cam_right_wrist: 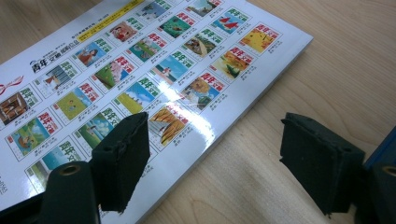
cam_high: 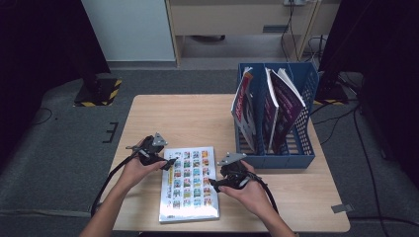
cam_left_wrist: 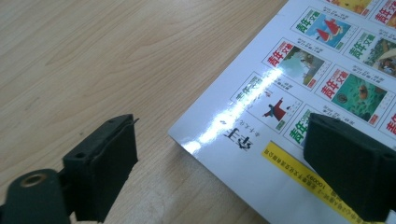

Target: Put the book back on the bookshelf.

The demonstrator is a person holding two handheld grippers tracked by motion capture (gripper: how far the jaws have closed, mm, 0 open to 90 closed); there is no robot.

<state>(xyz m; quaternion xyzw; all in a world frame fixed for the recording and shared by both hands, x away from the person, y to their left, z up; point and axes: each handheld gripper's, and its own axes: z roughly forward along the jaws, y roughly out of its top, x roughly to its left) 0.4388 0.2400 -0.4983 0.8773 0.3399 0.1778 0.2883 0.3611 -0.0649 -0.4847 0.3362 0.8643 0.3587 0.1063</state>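
A glossy magazine (cam_high: 190, 182) lies flat on the wooden table (cam_high: 183, 118), its cover a grid of small colourful pictures. At the magazine's upper left corner, my left gripper (cam_high: 170, 163) is open. In the left gripper view the left gripper (cam_left_wrist: 229, 163) straddles a corner of the magazine (cam_left_wrist: 289, 70), one jaw over bare wood, the other above the cover. My right gripper (cam_high: 213, 183) stands open at the magazine's right edge. In the right gripper view the right gripper (cam_right_wrist: 219, 161) has one jaw over the magazine (cam_right_wrist: 140, 70) and one over the table. Neither jaw pair presses on it.
A blue slotted file rack (cam_high: 301, 148) stands on the table's right side, just right of my right hand. Several magazines (cam_high: 244, 108) stand upright in it. Bare wood lies behind the flat magazine. The table's front edge runs just below it.
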